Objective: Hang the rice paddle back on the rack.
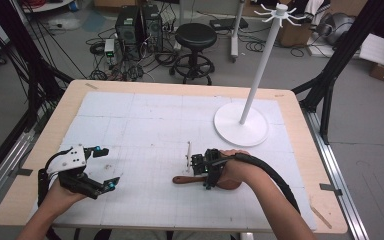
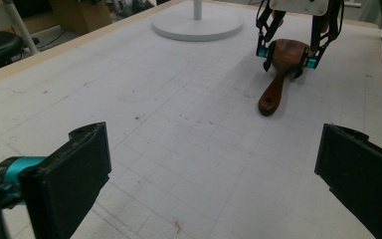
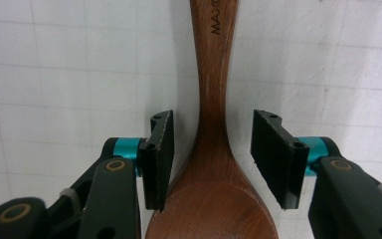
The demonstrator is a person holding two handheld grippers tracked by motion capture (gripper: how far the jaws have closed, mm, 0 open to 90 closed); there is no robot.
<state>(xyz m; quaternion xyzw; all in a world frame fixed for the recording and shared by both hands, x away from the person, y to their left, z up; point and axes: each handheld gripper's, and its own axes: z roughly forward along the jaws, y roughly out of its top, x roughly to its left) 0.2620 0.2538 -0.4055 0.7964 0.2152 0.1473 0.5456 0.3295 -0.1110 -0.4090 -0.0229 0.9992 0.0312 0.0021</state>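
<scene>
A dark brown wooden spoon (image 1: 190,179) lies flat on the white gridded mat, handle pointing left. My right gripper (image 1: 206,170) hangs over its neck, open, with one jaw on each side of the spoon (image 3: 214,149) and a gap to each; the bowl sits at the bottom of the right gripper view. My left gripper (image 1: 105,167) rests at the table's front left, jaws wide open and empty. In the left gripper view the spoon (image 2: 278,79) lies far ahead under the right gripper (image 2: 288,56).
A white stand (image 1: 241,131) with a round base and a tall pole topped by hooks rises at the back right of the mat (image 1: 150,125). The wooden table edge (image 1: 10,200) runs along the left and front. A stool (image 1: 195,37) and cables lie on the floor beyond.
</scene>
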